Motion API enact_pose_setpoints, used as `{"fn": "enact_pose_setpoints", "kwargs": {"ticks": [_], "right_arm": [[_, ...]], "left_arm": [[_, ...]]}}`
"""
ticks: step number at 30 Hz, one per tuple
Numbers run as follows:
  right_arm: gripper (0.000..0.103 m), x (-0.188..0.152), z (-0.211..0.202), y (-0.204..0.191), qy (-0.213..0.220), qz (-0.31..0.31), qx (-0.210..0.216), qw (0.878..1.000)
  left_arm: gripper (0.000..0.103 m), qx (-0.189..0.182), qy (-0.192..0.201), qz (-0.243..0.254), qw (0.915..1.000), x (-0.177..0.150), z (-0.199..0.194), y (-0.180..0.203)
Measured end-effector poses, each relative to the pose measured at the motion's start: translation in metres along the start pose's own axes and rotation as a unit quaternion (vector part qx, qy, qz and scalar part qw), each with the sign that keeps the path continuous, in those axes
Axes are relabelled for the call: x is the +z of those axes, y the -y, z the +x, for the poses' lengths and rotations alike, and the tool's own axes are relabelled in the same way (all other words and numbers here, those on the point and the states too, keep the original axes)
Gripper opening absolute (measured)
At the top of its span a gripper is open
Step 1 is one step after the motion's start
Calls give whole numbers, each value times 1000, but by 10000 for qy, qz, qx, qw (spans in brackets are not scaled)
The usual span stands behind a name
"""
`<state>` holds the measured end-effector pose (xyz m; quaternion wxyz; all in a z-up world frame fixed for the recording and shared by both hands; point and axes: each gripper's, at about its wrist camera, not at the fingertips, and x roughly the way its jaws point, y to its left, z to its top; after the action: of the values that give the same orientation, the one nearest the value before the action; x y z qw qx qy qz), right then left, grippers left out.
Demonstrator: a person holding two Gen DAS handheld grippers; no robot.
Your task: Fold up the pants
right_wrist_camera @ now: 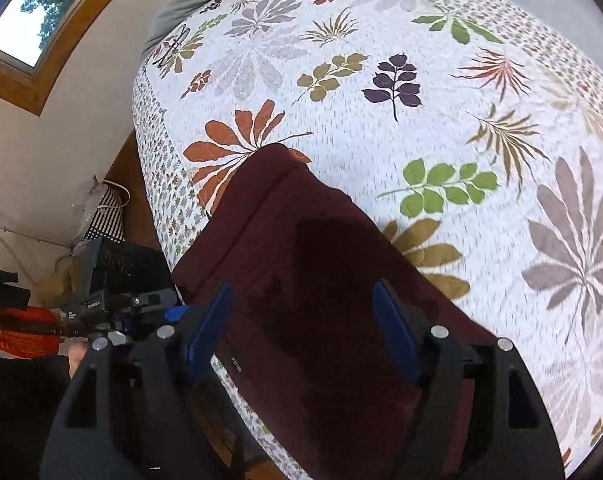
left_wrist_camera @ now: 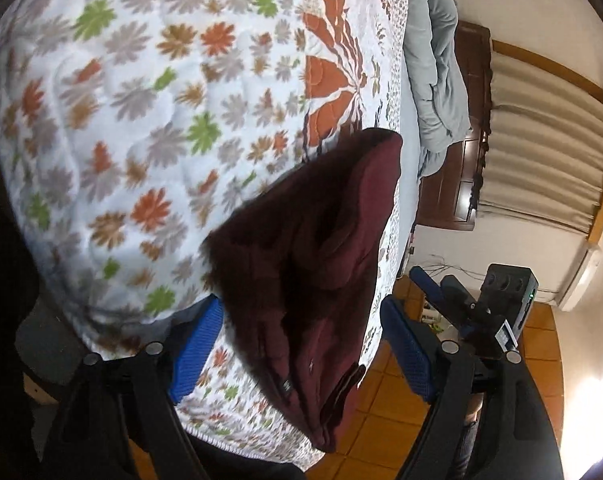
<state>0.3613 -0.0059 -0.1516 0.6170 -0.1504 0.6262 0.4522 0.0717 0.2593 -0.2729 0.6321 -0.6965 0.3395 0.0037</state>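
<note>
Quilted bed (right_wrist_camera: 381, 128) keeps the maroon pants (right_wrist_camera: 301, 280) flat toward twelve o'clock, so my right gripper (right_wrist_camera: 301, 320) and left gripper (left_wrist_camera: 301, 332) hang wide, empty.

Pants (right_wrist_camera: 301, 248): dark maroon, folded into a flat, elongated, layered bundle. Position: on the floral quilt at the bed's edge, long axis running 6 to 12 o'clock in the right wrist view.
</note>
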Motion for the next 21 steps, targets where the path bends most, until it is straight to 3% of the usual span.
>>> {"fn": "enact_pose_setpoints", "kwargs": {"ticks": [6, 11, 15, 21], "right_arm": [[74, 8, 6, 5, -157, -167, 166, 9996], [81, 33, 16, -1, -585, -723, 413, 9948], [82, 60, 42, -11, -1039, -1250, 310, 9862], [82, 100, 94, -15, -1761, -1604, 608, 9693]], "left_arm": [[84, 181, -52, 88, 9998, 0, 18, 11], [81, -17, 228, 253, 9994, -11, 8, 5], [80, -36, 290, 208, 9994, -12, 7, 3], [82, -198, 423, -90, 9989, -21, -10, -20]]}}
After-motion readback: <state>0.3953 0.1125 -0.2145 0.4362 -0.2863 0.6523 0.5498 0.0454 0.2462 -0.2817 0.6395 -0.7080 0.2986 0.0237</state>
